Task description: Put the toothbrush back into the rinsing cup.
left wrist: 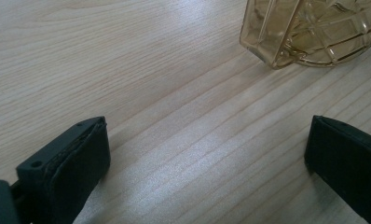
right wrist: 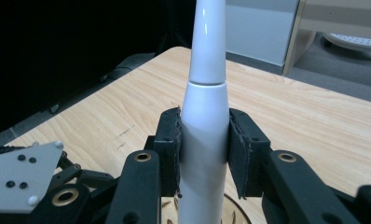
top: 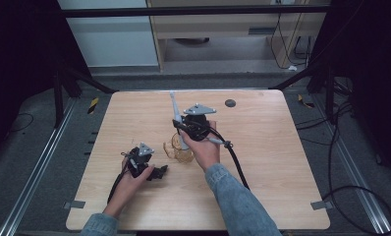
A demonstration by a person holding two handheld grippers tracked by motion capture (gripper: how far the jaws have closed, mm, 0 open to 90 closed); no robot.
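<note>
**White toothbrush clamped over an amber glass**

The toothbrush (right wrist: 205,93) is a smooth white electric type, with a thick body that steps down at a seam to a slimmer neck. In the high view it (top: 176,115) stands tilted, its thin end pointing to the far side, near the middle of the surface. Its lower end reaches down to the glass (top: 179,147), an amber, cut-patterned cup; in the left gripper view the glass (left wrist: 314,30) shows a faceted wall and lies tipped on the wood.

The surface (top: 262,147) is a pale wood-grain tabletop with a small dark disc (top: 230,103) near its far edge. It stands on grey carpet, with metal rails along the left and right, black cables on the floor at the right, and pale cabinets at the far wall. The room's sides are dark.

The right hand-held gripper (right wrist: 205,149) has its jaws pressed against both sides of the toothbrush body, clamping it. In the high view it (top: 181,129) sits just above the glass, held by the right hand (top: 206,150) in a denim sleeve.

The left hand-held gripper (left wrist: 207,154) has its jaws spread wide apart with bare wood between them, holding nothing. It (top: 160,172) rests low at the near left, pointing right toward the glass, which is near but not touching.
</note>
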